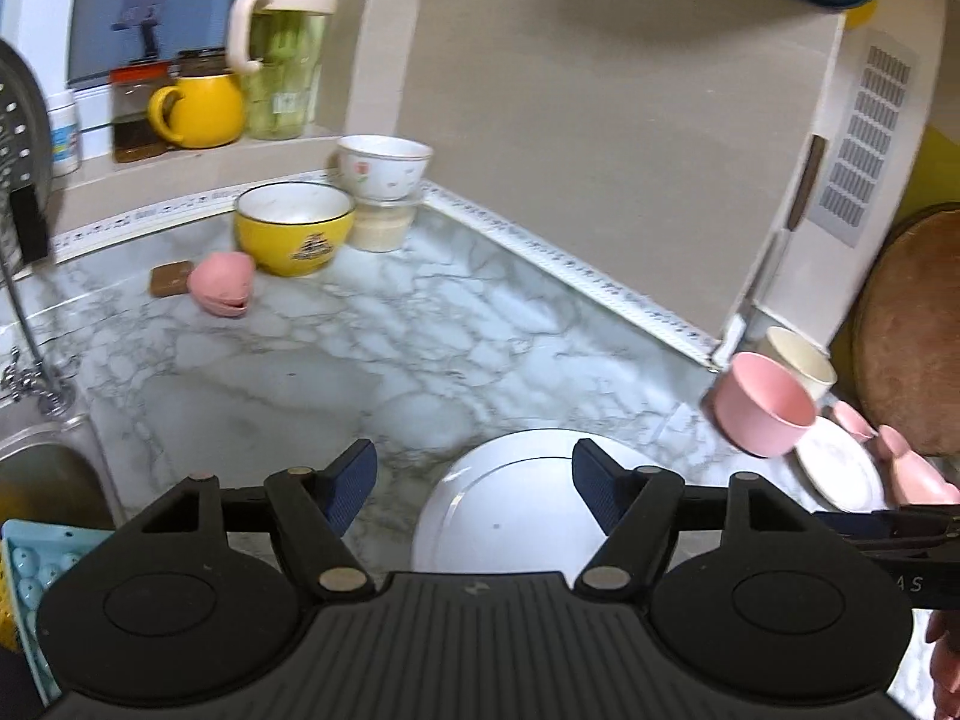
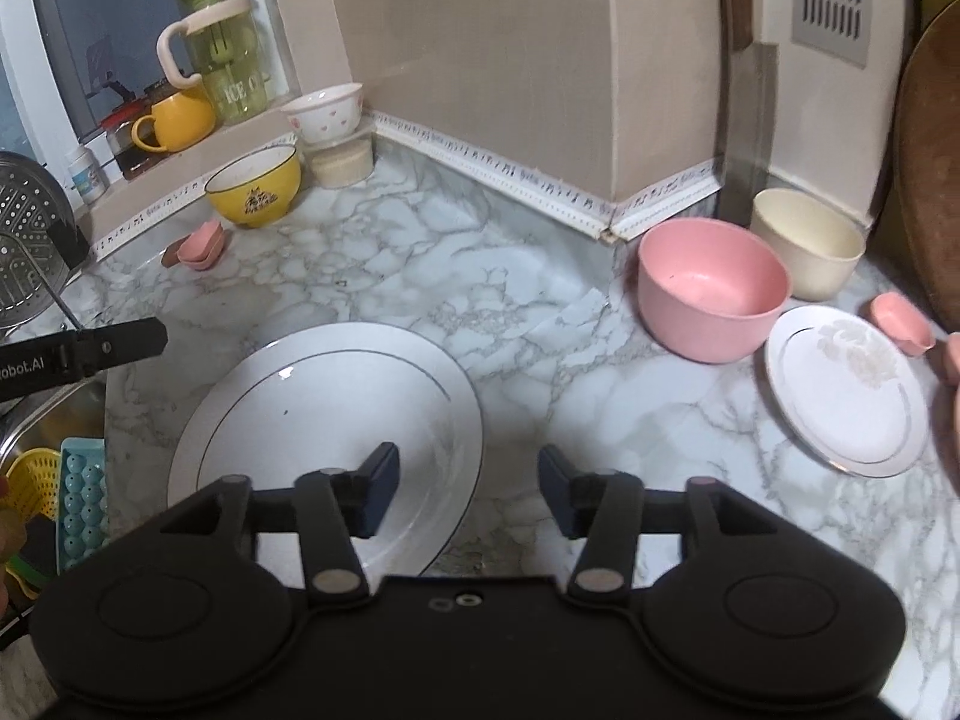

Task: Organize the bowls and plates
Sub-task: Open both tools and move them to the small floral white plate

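While both grippers hang over the marble desk [image 2: 540,276] with nothing in their grasp, the left gripper [image 1: 474,489] has its fingers [image 1: 351,489] spread wide, and the right gripper [image 2: 468,495] has its fingers [image 2: 378,495] parted somewhat less.

Under and just ahead of the left fingers lies the large white plate [image 1: 510,504], flat on the desk, with the right-hand pad over its rim; in the right wrist view the same plate [image 2: 324,420] sits beneath the left-hand finger and reaches forward and leftward from it.

Ahead and to the right of the right fingers stands the pink bowl [image 2: 711,288], upright, with the cream bowl [image 2: 807,243] just behind it. The small white plate [image 2: 846,390] lies just right of the pink bowl, nearly touching it; a small pink dish [image 2: 900,324] sits at that plate's far edge.

Far ahead and left of both pairs of fingers, in the desk's corner, the yellow bowl [image 2: 255,186] stands upright. Beside it the white flowered bowl [image 2: 324,114] rests on top of a lidded container [image 2: 342,165]. Small pink dishes [image 2: 201,249] sit stacked left of the yellow bowl.
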{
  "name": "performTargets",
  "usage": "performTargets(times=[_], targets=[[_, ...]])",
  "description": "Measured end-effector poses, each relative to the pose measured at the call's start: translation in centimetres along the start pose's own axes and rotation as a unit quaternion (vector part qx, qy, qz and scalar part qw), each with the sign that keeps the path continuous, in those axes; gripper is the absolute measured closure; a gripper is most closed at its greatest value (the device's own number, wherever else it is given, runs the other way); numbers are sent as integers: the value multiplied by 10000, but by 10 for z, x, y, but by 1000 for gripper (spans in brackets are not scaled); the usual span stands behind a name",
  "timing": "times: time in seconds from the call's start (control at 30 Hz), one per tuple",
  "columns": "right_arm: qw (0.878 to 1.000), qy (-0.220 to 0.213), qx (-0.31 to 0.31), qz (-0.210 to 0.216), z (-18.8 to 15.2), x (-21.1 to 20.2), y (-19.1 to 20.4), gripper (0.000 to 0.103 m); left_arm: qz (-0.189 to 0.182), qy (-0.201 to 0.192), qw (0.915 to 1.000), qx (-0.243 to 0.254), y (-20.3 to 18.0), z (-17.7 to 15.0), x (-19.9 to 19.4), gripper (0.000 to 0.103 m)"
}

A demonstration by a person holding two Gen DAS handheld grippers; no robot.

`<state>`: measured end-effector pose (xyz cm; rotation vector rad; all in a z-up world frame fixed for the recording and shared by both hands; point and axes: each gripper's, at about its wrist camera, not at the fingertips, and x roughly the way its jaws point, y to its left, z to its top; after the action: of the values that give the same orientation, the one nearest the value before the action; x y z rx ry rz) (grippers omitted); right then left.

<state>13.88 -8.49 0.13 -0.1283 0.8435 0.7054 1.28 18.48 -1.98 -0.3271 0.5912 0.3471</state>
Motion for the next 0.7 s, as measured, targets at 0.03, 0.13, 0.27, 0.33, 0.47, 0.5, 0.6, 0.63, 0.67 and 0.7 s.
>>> performTargets(times=[0.03, 0.13, 0.27, 0.33, 0.47, 0.5, 0.6, 0.63, 0.67, 0.7], targets=[[10000, -68, 0, -50, 0, -4, 0, 36, -50, -13, 10000, 52, -2, 0, -1, 32], [9995, -217, 27, -224, -2, -16, 1, 28, -193, 5, 9996, 217, -11, 1, -3, 31], [9979, -356, 165, -510, -4, -31, -6, 19, -456, 28, 9981, 423, -25, 1, -4, 30], [9971, -360, 252, -622, -4, -36, -11, 19, -562, 13, 9971, 517, -33, 2, -5, 29], [9945, -447, 431, -841, -6, -49, -24, 14, -743, -69, 9944, 742, -52, 4, -7, 28], [9938, -480, 455, -896, -7, -52, -27, 12, -780, -72, 9937, 796, -57, 4, -7, 27], [9917, -586, 463, -1048, -9, -59, -37, 8, -905, -80, 9918, 900, -73, 6, -6, 25], [9911, -614, 472, -1083, -11, -62, -41, 7, -949, -82, 9911, 934, -78, 7, -5, 24], [9904, -628, 493, -1124, -12, -63, -46, 6, -983, -84, 9903, 981, -85, 7, -4, 24], [9899, -638, 509, -1157, -13, -65, -50, 4, -1005, -90, 9897, 1015, -90, 6, -3, 23]])
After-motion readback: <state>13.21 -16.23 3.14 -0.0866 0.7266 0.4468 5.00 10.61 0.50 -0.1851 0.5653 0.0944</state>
